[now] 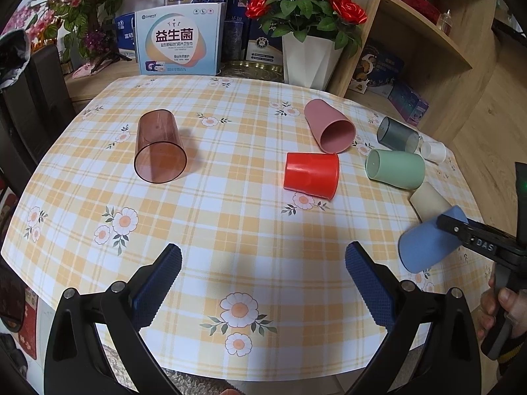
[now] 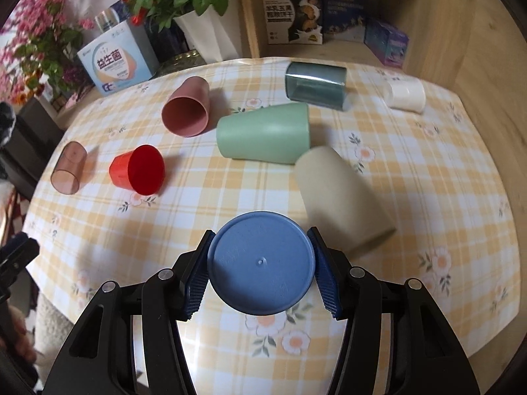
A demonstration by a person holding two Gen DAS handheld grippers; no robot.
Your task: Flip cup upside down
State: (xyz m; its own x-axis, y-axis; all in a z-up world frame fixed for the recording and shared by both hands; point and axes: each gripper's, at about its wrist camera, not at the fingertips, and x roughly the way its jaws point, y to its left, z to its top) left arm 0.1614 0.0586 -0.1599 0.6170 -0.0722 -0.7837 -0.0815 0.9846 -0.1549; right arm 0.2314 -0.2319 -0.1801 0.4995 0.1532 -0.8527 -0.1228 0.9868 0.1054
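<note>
Two sets of tongs are in view. The right tongs (image 2: 261, 265) clamp the blue cup (image 2: 260, 261) by its sides, base facing the camera, raised above the bench (image 2: 230, 197) near its right edge. The left tongs (image 1: 263, 263) gape wide and hold nothing. Just beside the blue cup lies a beige cup (image 2: 339, 197) on its side.

Matt blue plastic cup (image 2: 260, 263), glossy checked tablecloth (image 2: 428, 197) (vinyl-looking), wooden shelf (image 2: 477, 33)
</note>
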